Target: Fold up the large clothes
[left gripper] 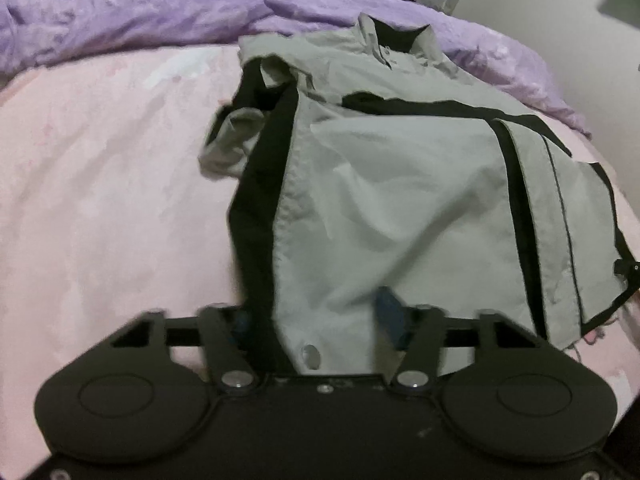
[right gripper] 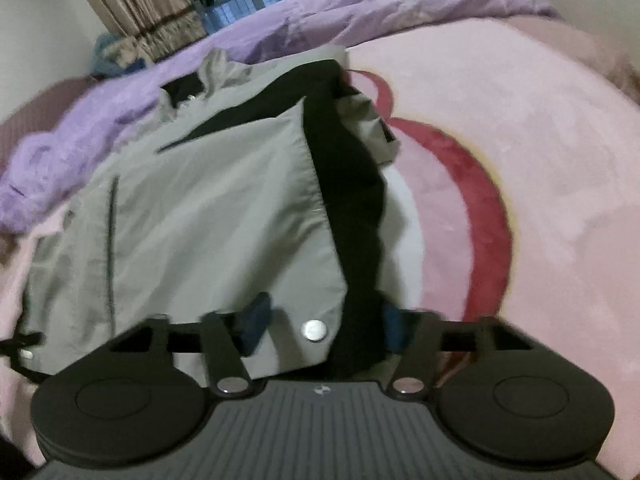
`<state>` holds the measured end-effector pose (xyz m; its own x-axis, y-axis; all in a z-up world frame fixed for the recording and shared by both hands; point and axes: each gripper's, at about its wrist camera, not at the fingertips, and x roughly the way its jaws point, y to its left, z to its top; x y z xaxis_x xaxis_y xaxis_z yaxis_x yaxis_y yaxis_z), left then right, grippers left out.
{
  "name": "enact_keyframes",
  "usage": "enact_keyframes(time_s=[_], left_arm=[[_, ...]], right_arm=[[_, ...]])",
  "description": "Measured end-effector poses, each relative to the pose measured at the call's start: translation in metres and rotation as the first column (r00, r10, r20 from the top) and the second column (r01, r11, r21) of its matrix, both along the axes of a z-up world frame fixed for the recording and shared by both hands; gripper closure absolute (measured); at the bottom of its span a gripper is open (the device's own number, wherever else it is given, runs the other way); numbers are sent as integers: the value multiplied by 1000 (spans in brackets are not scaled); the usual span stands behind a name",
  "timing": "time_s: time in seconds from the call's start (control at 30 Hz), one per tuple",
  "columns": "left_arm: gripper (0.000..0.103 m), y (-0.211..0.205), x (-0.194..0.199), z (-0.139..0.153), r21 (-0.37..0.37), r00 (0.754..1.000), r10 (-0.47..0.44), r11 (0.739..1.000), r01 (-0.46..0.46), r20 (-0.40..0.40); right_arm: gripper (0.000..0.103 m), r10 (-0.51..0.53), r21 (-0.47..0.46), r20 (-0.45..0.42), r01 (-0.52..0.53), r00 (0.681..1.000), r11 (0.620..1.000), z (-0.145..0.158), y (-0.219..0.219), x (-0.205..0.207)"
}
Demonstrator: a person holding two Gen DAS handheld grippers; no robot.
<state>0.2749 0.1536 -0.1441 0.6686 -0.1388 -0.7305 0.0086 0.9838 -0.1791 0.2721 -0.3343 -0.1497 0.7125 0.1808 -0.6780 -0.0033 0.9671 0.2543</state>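
- Grey jacket w/ black trim lies on the pink bed cover, collar at the far end touching the bunched purple duvet.
- Left gripper at the near hem; its blue fingers stand wide apart w/ hem cloth and a black band betw. them. Cannot tell if they pinch the fabric – lots of blur.
- A metal snap sits on the hem just in front of the left gripper's body.
- Right gripper also at the near hem, jaws wide, straddling the grey flap corner and black lining; one blue finger lies over grey cloth, the other is beside the black strip. Grip not confirmable.
- Snap button lies betw. the right gripper's fingers on the flap corner.
- Edges: in the left view the black-lined edge runs from the hem up to a rumpled sleeve; the far side edge has black piping and a cord toggle.
- Open room: wide bare pink cover on the sleeve side in the left view; in the right view, open cover w/ a red curved pattern beside the black lining.
- Curtain and window beyond the bed.
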Motion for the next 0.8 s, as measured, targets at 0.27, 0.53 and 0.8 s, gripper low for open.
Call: enact_keyframes(time_s=[0.27,0.53,0.8], left_arm=[[98,12,-13,28,-3,994,67,998,-67,85],[98,7,31,90,33,963,82,995,-94,255],[83,34,176,135,-130,903,189,980,-150,387]], right_arm=[[97,-23,40,121,18,992,999,19,-10,-27],[97,-4,63,282,-14,959,998,73,7,6],[93,-116,148,396,61,911,987,140,18,151]])
